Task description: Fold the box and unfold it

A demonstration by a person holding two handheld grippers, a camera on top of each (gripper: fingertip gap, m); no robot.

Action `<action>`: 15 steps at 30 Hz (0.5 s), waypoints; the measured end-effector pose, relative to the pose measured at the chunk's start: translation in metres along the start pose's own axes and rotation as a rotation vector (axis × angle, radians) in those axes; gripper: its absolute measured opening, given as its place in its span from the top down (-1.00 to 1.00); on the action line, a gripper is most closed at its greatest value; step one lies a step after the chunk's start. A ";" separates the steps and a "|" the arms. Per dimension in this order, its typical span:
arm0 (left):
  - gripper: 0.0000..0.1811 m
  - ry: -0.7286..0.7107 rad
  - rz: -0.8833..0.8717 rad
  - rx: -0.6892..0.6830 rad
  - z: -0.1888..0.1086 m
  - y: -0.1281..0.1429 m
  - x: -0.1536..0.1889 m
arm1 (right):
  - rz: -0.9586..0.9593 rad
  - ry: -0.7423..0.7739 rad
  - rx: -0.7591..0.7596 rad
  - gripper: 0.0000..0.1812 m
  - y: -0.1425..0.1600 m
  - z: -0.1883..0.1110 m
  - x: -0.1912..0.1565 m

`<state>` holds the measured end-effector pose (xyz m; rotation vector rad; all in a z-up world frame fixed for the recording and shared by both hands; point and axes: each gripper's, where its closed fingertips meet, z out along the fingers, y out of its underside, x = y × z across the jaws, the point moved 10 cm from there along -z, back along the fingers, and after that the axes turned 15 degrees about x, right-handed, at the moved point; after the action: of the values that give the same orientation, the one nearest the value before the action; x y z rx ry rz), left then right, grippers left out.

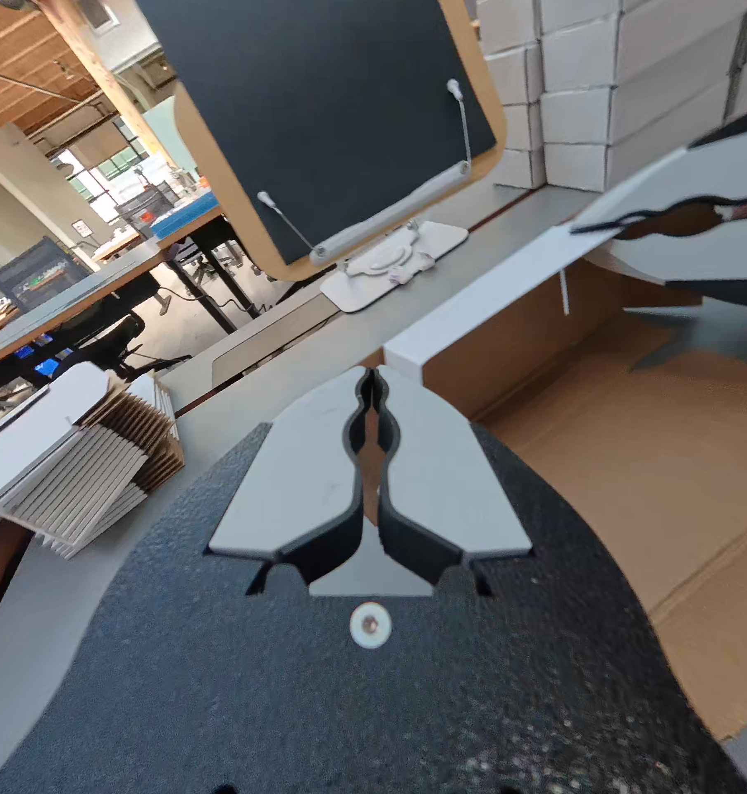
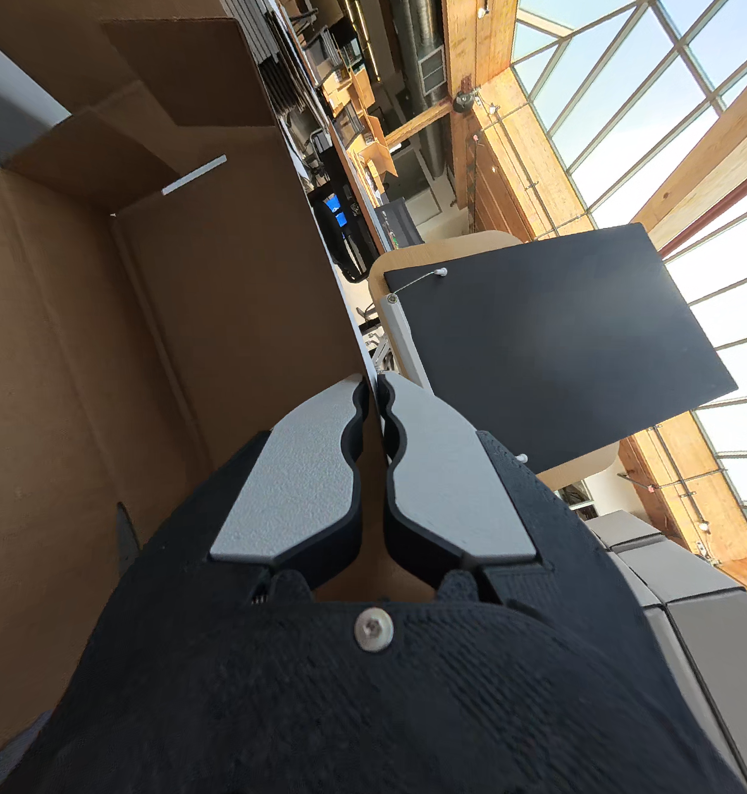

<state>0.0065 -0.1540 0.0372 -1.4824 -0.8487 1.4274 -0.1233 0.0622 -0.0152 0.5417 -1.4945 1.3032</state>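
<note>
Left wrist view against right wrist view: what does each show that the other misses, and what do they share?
Only the left wrist view shows the stack of flat box blanks and the left hand-held gripper, shut beside the box wall's end. Only the right wrist view shows the skylight windows and its fingers pinching the wall edge up close. Both show the box, brown inside, the right hand-held gripper clamping its wall, and the black board on its stand.
</note>
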 end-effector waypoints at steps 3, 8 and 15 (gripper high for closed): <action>1.00 -0.099 -0.077 -0.030 -0.001 0.009 -0.048 | -0.044 -0.006 0.000 0.95 0.002 0.001 0.000; 0.87 -0.068 0.046 -0.211 0.027 0.045 -0.080 | -0.138 -0.010 -0.005 0.96 0.004 0.003 -0.003; 0.72 0.153 0.002 -0.285 0.074 0.076 -0.074 | -0.218 -0.027 -0.025 0.97 0.005 0.004 -0.005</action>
<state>-0.0822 -0.2405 -0.0005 -1.7808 -0.9843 1.2119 -0.1271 0.0583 -0.0211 0.6880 -1.4290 1.1101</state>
